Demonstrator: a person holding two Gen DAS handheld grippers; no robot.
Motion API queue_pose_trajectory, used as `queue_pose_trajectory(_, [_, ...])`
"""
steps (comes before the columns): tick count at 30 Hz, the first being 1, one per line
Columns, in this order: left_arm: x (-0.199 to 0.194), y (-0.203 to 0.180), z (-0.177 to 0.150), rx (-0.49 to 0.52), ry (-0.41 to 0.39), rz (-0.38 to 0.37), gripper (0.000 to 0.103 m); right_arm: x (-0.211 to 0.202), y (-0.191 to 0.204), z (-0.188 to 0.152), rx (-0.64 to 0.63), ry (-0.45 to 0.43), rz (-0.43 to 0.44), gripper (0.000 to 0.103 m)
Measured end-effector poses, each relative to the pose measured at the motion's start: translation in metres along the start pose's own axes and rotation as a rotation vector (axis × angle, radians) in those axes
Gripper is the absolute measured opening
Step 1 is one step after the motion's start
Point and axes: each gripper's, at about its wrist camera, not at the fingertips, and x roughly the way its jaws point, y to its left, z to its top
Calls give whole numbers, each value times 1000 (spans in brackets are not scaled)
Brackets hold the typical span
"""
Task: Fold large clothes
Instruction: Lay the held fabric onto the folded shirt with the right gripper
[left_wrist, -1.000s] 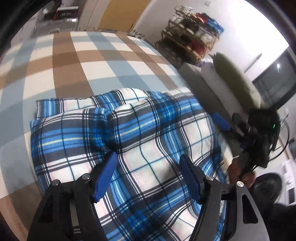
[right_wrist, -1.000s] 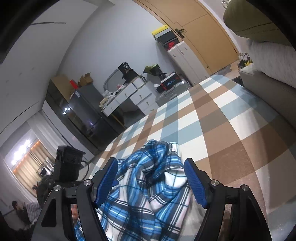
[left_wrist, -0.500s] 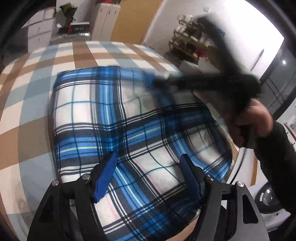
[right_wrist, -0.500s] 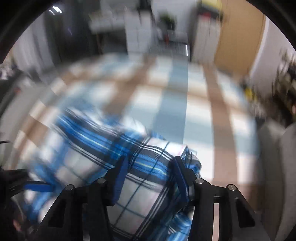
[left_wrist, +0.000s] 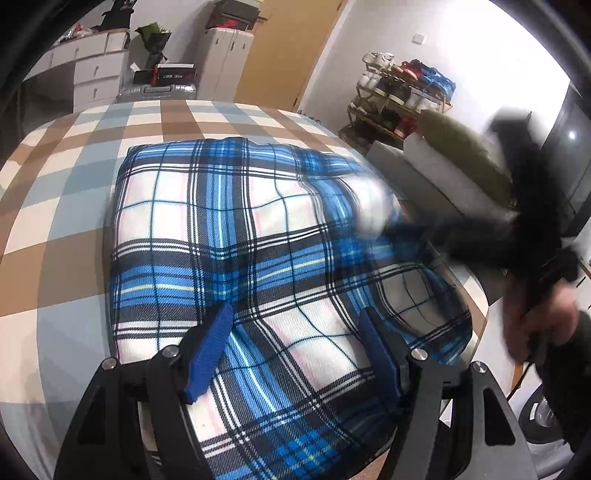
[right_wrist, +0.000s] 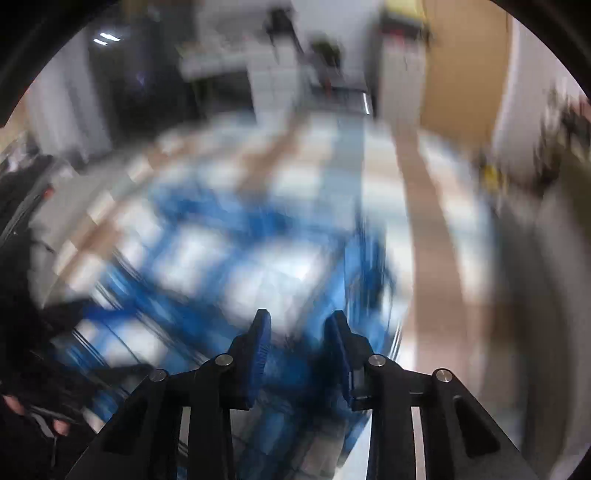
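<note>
A blue, white and black plaid garment (left_wrist: 236, 236) lies folded into a thick rectangle on the checked bed cover (left_wrist: 55, 229). My left gripper (left_wrist: 295, 312) hovers open over its near part, with nothing between the blue pads. In the left wrist view my right gripper (left_wrist: 517, 236) is a dark blur at the garment's right edge, where a white fold (left_wrist: 369, 206) is smeared by motion. The right wrist view shows my right gripper (right_wrist: 298, 319) over the blurred plaid garment (right_wrist: 229, 266), its jaws closing with a narrow gap left. The blur hides whether cloth sits in that gap.
A grey sofa (left_wrist: 436, 177) with a green cushion (left_wrist: 461, 147) runs along the bed's right side, with a shoe rack (left_wrist: 399, 99) behind it. White drawers (left_wrist: 96, 74), a suitcase (left_wrist: 159, 90) and a wooden door (left_wrist: 284, 48) stand beyond the far edge. A hand (left_wrist: 535, 325) holds the right gripper.
The garment now lies as a flatter rectangle, turned in the left wrist view. The right gripper swung down and across the garment's right side and its jaws narrowed. The left jaws kept their width.
</note>
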Motion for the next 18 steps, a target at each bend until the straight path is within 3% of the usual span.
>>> queue_pose_trajectory(1, [-4,-2,-4,7,-1,-1,64,11,-3,-8,7,18,6,27])
queue_pose_trajectory(2, [-9,-3,-8,11,-4,0,64,4,-2,-10,-7,-35,-8,26])
queue_pose_trajectory(4, [-9,-4,-8,13,-12,0,64,-7,6,-7,-33,1,-39,24])
queue_pose_trajectory(7, [-10,-4,-9,3,-18,-8,64,-45,17,-10,-49,-102,3,27])
queue_pose_trajectory(9, [-10,-5,-9,10,-21,-6,64,-54,27,-18,-71,-126,15,27])
queue_pose_trajectory(12, [-10,-7,-10,17,-17,2,64,-13,28,-41,-49,12,20,27])
queue_pose_trajectory(13, [-10,-9,-10,22,-23,6,64,-13,28,-47,-48,-64,17,27])
queue_pose_trajectory(14, [-10,-9,-11,25,-20,10,64,-9,28,-47,-41,-73,10,28])
queue_pose_trajectory(16, [-10,-12,-11,33,-17,16,64,-7,28,-36,12,-38,13,28])
queue_pose_trajectory(18, [-10,-12,-11,29,-18,16,64,-13,27,-28,46,-34,83,23])
